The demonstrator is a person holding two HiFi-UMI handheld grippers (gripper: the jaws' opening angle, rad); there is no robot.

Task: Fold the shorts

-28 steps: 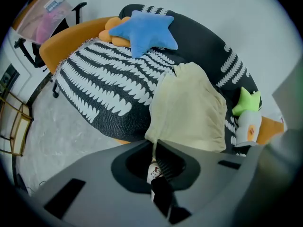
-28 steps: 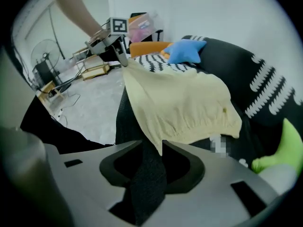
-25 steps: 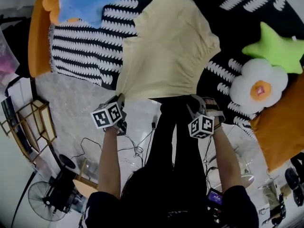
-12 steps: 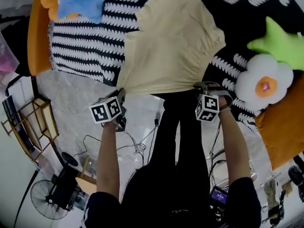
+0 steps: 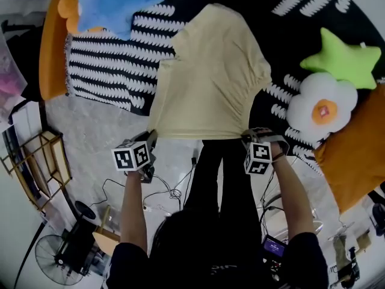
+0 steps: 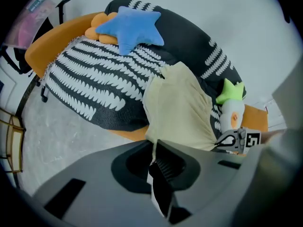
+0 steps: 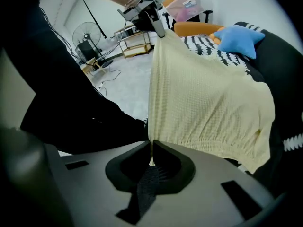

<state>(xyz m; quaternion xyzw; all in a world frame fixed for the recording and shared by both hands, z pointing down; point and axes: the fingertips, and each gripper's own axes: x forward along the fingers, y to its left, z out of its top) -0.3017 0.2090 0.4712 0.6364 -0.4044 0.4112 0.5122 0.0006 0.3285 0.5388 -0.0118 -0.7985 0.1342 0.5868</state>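
- Two grippers hold the near edge of the pale yellow shorts [image 5: 210, 77], one at each near corner, with the edge stretched taut between them.
- The left gripper [image 5: 150, 137] has its jaws pressed together on the near-left corner; a thin strip of cloth runs between the pads.
- The right gripper [image 5: 245, 135] has just been closing its jaws, and they now pinch the near-right corner, beside the gathered elastic band.
- The rest of the shorts lies spread over the striped cover [image 5: 108, 65] of the orange sofa [image 5: 48, 53], reaching toward its far side. The held edge hangs clear of the near rim.
- The step in hand appears to be the first fold, with the grip secured and the cloth tensioned.
- The next move probably calls for carrying both corners together toward the far edge, keeping them level and equally spaced so the halves meet square.
- The blue star cushion [image 5: 114, 2] rests at the far left, near the shorts but apart from them.
- The green star cushion [image 5: 341, 59] and the flower cushion [image 5: 322, 110] sit at the right, also clear of the cloth.
- The person's legs [image 5: 219, 173] stand just behind the held edge, and cables [image 5: 171, 192] trail on the floor below; neither blocks a far-going fold.
- The likeliest hindrance is rumpling in the far half of the cloth.
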